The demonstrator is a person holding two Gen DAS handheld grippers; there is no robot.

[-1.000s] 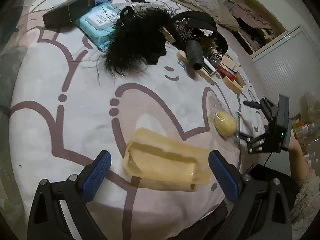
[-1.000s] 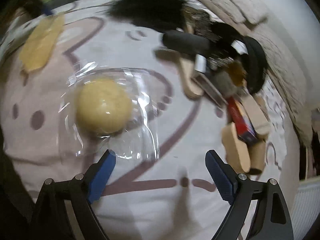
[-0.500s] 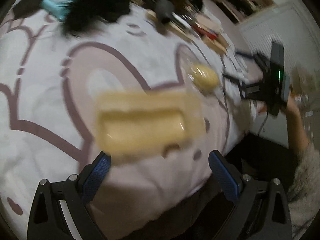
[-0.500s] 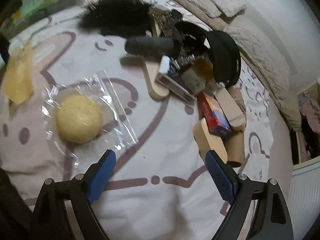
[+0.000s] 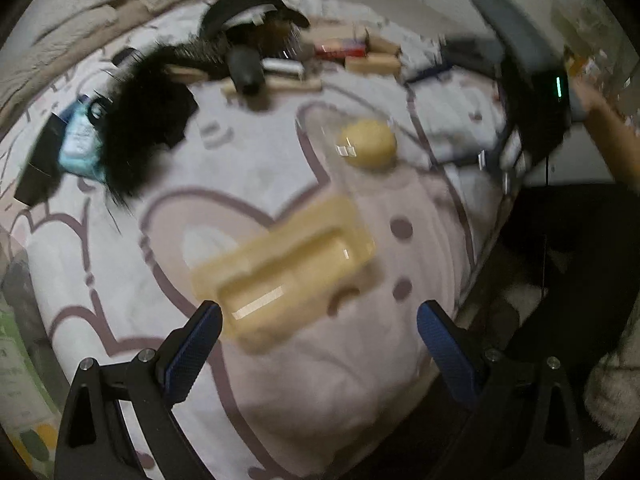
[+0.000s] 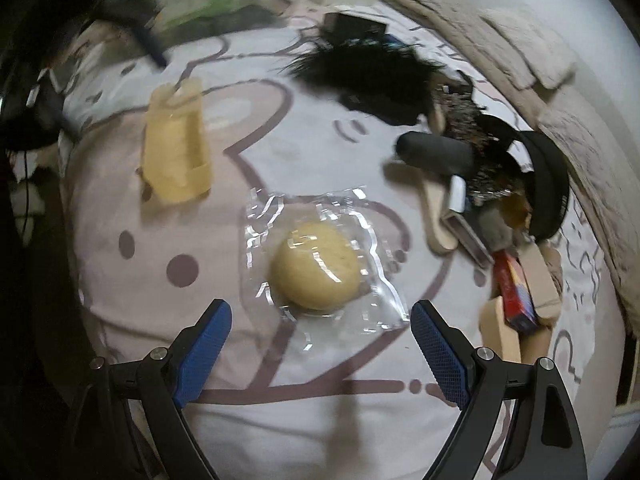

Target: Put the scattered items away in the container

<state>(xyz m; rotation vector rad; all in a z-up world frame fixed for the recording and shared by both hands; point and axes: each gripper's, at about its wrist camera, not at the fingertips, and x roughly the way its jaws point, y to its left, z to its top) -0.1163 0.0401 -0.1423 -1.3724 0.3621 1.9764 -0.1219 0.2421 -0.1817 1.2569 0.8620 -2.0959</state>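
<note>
A shallow yellow plastic tray lies slanted on the patterned bed sheet, just beyond my left gripper, which is open with nothing between its fingers. The tray also shows in the right wrist view, at the upper left. A round pale yellow ball in clear wrap lies right ahead of my right gripper, which hangs open above the sheet without touching it. The wrapped ball sits beyond the tray in the left wrist view, with the right gripper's body blurred at the far right.
A black fluffy item, a dark-handled brush, wooden blocks, a red box and a black hoop-like item are heaped at the right. A blue packet and a grey blanket lie further off. The bed edge drops away at the right.
The left gripper has risen and rolled, so the tray now looks slanted. The right gripper has drawn back and swung, so the wrapped ball lies centred ahead of its fingers. Both stay open.
</note>
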